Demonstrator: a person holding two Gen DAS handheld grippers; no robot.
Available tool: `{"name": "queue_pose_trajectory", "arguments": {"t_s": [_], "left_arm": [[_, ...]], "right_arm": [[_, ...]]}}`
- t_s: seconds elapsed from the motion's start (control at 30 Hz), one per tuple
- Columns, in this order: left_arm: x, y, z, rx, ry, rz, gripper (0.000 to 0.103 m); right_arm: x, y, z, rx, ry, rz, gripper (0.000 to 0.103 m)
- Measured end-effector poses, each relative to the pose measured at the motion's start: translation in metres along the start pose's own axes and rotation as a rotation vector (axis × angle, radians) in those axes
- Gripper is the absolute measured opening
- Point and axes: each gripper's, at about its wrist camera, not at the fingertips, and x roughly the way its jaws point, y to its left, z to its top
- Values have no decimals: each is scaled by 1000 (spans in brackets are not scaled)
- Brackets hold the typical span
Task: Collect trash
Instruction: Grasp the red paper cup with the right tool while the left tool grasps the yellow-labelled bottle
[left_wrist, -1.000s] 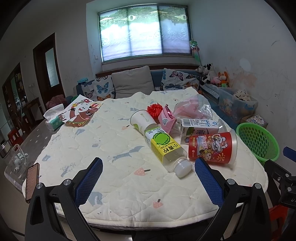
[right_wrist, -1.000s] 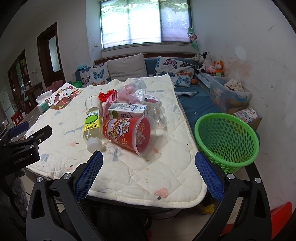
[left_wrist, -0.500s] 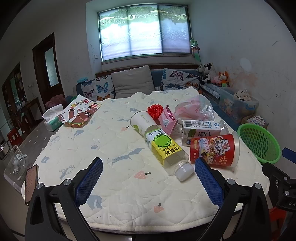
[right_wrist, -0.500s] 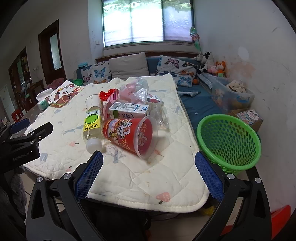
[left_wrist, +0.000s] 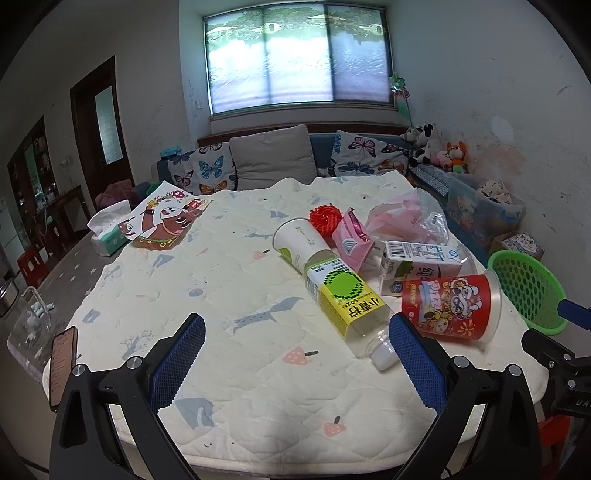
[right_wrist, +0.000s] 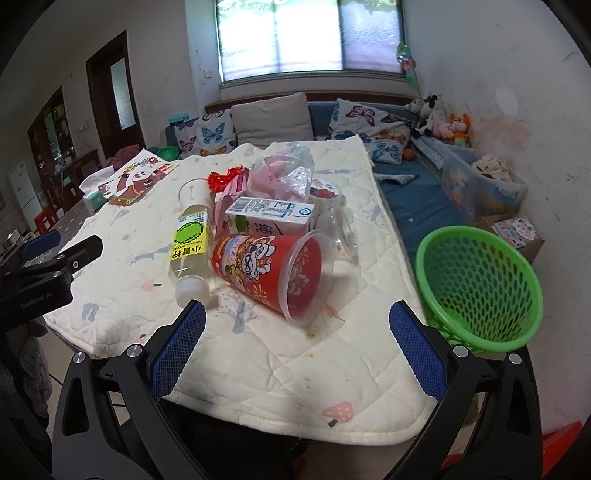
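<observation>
Trash lies on a quilted table cover: a red plastic cup (left_wrist: 452, 308) (right_wrist: 273, 271) on its side, a yellow-labelled bottle (left_wrist: 345, 304) (right_wrist: 190, 245), a milk carton (left_wrist: 417, 264) (right_wrist: 271, 218), a paper cup (left_wrist: 295, 242), a pink wrapper (left_wrist: 351, 236), a red ball (left_wrist: 325, 219) and a clear bag (left_wrist: 410, 219) (right_wrist: 284, 175). A green basket (right_wrist: 480, 288) (left_wrist: 524, 288) stands beside the table at the right. My left gripper (left_wrist: 295, 362) is open and empty over the front of the table. My right gripper (right_wrist: 295, 358) is open and empty, just short of the red cup.
A cartoon picture card (left_wrist: 162, 221) and a tissue pack (left_wrist: 109, 230) lie at the table's far left. A phone (left_wrist: 61, 363) rests at the front left edge. A sofa with cushions (left_wrist: 273, 162) and a toy bin (right_wrist: 480, 184) stand behind.
Both grippers have moved forward a little toward the trash, and the right one has edged closer to the red cup. Both stay open. Nothing on the table has moved.
</observation>
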Motion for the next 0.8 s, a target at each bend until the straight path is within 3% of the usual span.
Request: {"name": "queue_pose_trajectory", "arguments": {"t_s": [0.37,0.8], "left_arm": [[19,10,7,-35,41,-11,97],[50,13,6,-59,121,-12,96]], "right_arm": [[33,-13,17,-55,49,124,99],[72,-28,30,-133,111,210,99]]}}
